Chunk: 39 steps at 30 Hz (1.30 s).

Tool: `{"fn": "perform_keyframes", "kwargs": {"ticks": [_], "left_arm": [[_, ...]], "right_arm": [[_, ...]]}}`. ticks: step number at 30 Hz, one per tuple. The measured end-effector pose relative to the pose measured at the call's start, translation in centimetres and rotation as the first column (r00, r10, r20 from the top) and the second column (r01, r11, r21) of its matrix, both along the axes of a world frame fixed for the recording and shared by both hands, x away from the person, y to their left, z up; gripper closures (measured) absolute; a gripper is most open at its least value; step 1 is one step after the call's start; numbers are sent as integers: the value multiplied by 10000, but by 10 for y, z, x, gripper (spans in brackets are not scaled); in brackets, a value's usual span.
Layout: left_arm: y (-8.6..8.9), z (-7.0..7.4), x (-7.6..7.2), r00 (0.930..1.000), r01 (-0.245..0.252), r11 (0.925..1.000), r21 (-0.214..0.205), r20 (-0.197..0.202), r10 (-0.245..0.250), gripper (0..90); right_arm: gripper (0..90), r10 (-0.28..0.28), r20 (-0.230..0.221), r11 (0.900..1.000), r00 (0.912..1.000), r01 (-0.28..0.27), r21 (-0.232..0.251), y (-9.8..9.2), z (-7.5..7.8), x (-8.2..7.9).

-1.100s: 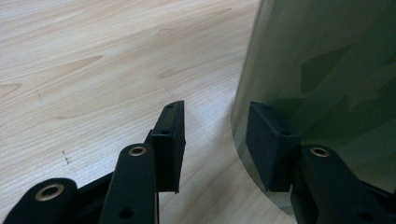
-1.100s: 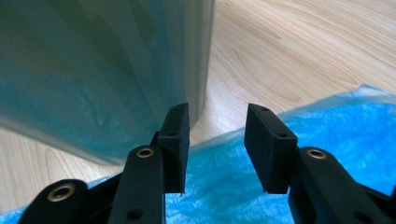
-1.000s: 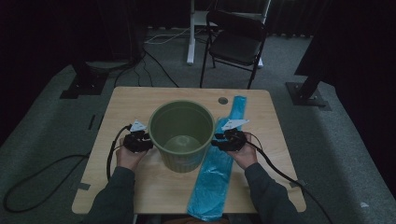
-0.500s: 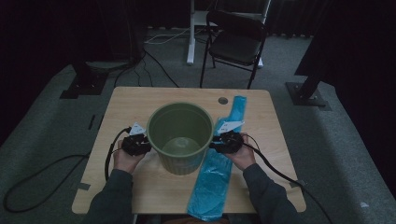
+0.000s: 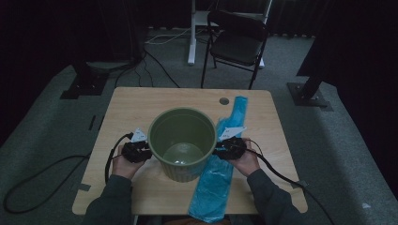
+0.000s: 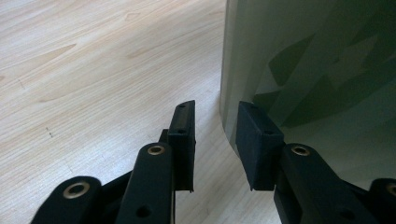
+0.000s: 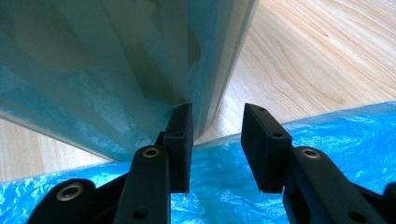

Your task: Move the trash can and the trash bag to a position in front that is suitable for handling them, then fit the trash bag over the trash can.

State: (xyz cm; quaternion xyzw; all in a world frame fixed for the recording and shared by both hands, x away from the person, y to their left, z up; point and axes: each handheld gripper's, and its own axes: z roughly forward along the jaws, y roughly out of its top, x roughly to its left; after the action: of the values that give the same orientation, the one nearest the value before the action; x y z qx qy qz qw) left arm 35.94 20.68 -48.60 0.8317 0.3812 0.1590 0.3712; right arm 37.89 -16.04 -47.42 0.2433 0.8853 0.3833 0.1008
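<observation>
Dim room around me, dark curtains and a folding chair [image 5: 237,44] beyond the pale wooden table [image 5: 141,105]. On it I have a green bucket [image 5: 182,143] standing upright near the front edge, with a long blue plastic bag [image 5: 220,168] lying flat beside it on my right, its near end hanging over the table's front. I hold the left gripper [image 5: 137,151] and right gripper [image 5: 228,146] against opposite sides of the bucket, I judge to steady or shift it so the bag can go in as a liner. Both sets of jaws stand apart, clamping nothing; the bucket wall sits just beside them in each gripper view. Compared with a second ago, both my hands sit slightly nearer me, while bucket and bag lie unchanged.
</observation>
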Motion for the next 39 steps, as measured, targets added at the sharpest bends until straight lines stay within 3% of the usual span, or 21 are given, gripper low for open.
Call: {"fn": "perform_keyframes", "kwargs": {"ticks": [6,11,17,24,28,39], "left_arm": [[-4,0,1,10000,91,10000,33,27,-91,656],[0,0,4,10000,30,9992,-409,-57,-33,591],[2,1,6,10000,-54,9995,-314,56,56,570],[4,2,7,9998,-161,9990,-421,108,166,558],[3,2,9,9997,-127,9991,-407,189,135,556],[5,3,11,9991,-297,9979,-577,301,314,547]], "right_arm": [[608,97,-53,9999,9999,-97,40,-6,-1,-4],[515,-92,14,10000,10000,92,-8,-9,-2,-5],[442,-312,347,9968,9989,336,-723,-13,-6,-7],[388,-874,84,9892,9961,878,-1171,-35,-13,-7],[384,-1170,44,9863,9931,1167,-1170,-48,-16,-9],[290,-1376,-228,9830,9902,1337,-1258,-63,-33,-4]]}}
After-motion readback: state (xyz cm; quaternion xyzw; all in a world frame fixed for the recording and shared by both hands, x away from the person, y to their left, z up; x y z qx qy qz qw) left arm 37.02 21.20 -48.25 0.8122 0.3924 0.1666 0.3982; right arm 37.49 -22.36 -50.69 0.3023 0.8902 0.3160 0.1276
